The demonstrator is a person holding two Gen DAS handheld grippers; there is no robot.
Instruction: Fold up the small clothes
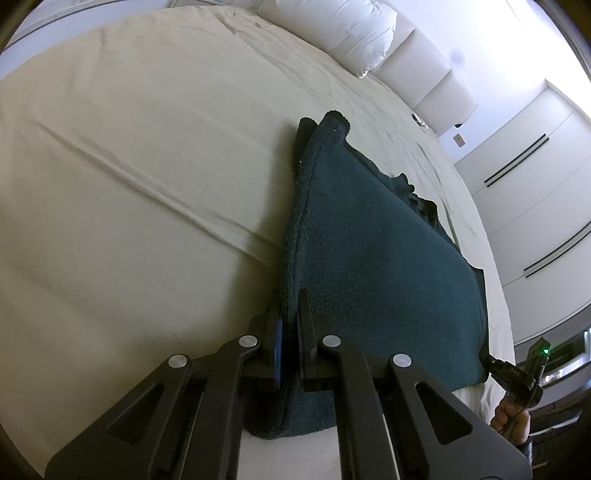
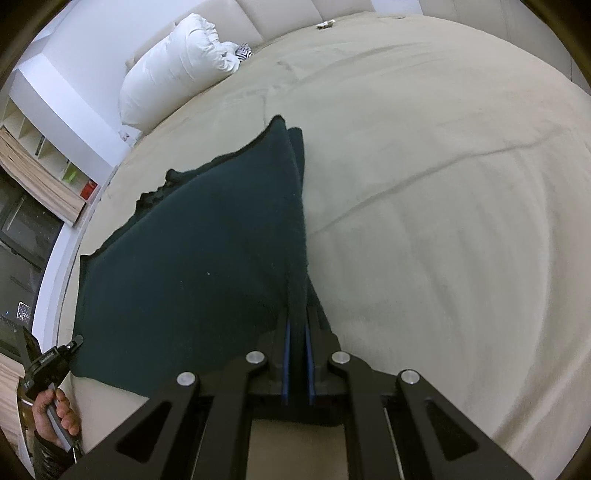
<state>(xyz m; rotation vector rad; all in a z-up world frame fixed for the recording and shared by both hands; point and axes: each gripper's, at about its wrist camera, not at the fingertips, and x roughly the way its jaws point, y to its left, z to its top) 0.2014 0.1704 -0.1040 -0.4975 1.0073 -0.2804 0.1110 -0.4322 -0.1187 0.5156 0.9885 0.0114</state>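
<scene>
A dark green cloth [image 1: 373,258] lies folded over on the cream bed sheet [image 1: 129,147]. My left gripper [image 1: 290,317] is shut on its near left corner. In the right wrist view the same cloth [image 2: 207,243] stretches away to the left, and my right gripper [image 2: 298,325] is shut on its near right corner. Each gripper shows in the other's view: the right one at the cloth's far corner [image 1: 513,373], the left one at the lower left [image 2: 48,363]. The near edge is held taut between them, slightly lifted.
A white pillow [image 1: 343,29] lies at the head of the bed, also in the right wrist view [image 2: 173,62]. A padded headboard [image 1: 432,74] stands behind. White wardrobe doors [image 1: 535,177] stand beside the bed. Shelves [image 2: 40,155] stand at the left.
</scene>
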